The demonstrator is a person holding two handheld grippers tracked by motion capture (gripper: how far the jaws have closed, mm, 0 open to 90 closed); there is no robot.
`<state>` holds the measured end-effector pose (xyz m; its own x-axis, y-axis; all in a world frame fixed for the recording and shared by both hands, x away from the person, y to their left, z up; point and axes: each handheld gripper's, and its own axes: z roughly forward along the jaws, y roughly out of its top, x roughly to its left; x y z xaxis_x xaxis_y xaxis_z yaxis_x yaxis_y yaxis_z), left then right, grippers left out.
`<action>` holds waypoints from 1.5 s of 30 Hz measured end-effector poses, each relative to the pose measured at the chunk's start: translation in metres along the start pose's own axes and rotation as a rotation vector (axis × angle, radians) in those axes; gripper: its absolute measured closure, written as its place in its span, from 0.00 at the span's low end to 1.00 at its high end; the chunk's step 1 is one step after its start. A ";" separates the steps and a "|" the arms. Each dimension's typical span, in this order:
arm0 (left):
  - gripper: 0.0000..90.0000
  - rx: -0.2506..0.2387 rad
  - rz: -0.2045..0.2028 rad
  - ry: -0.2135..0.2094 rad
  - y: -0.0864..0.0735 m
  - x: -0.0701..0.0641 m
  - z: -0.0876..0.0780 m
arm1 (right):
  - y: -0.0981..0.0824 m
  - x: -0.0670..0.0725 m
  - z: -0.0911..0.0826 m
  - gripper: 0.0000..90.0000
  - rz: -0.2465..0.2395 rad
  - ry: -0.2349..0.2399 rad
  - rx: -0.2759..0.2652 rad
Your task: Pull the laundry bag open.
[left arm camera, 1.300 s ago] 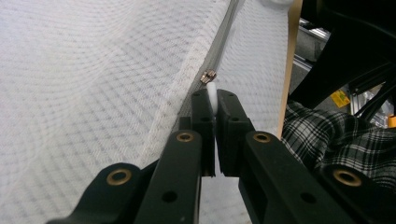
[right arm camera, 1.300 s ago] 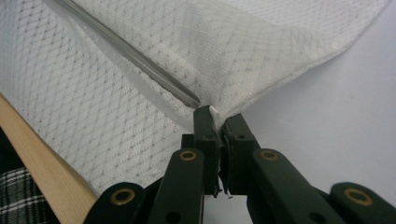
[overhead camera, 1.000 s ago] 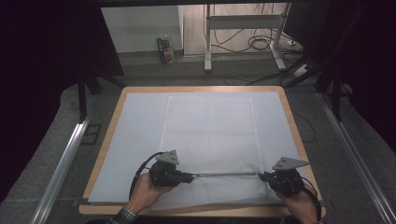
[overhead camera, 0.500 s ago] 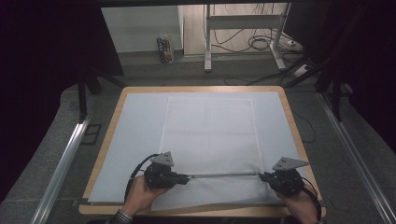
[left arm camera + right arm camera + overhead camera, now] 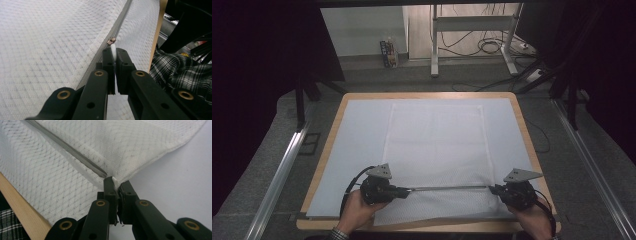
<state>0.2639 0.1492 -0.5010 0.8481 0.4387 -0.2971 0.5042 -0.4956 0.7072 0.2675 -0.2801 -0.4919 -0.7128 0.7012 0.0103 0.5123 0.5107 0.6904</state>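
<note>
The white cover (image 5: 437,150) lies flat mid-table (image 5: 327,165). At its near edge the left gripper (image 5: 113,56) is clamped on the white zipper pull (image 5: 113,50); the right gripper (image 5: 116,183) pinches the cover's corner at the zipper (image 5: 447,188) end. Likely zipping: next, slide left while right holds taut. No writing is readable.

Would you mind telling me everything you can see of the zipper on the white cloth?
The zipper is a thin grey line running straight across the near part of the white cloth, between the two grippers. Its small metal slider looks brass-coloured and sits near the left end. The left gripper is shut on a white tab just behind the slider. The right gripper pinches the cloth's edge where the zipper ends. The grey tape looks taut, and the cloth beside it is slightly raised.
</note>
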 end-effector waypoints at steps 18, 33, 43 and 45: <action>0.97 -0.013 -0.039 0.021 -0.015 0.004 -0.015 | -0.001 -0.001 0.001 0.95 0.006 -0.014 0.009; 0.97 -0.020 -0.075 0.053 -0.031 0.006 -0.030 | -0.002 -0.004 0.000 0.95 0.020 -0.029 0.016; 0.97 -0.025 -0.096 0.061 -0.039 0.010 -0.037 | -0.003 -0.005 0.000 0.95 0.023 -0.037 0.019; 0.97 -0.030 -0.102 0.069 -0.041 0.010 -0.040 | -0.003 -0.005 -0.001 0.95 0.021 -0.044 0.022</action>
<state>0.2453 0.2045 -0.5073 0.7788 0.5370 -0.3241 0.5811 -0.4234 0.6950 0.2689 -0.2855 -0.4936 -0.6806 0.7327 -0.0077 0.5374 0.5062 0.6745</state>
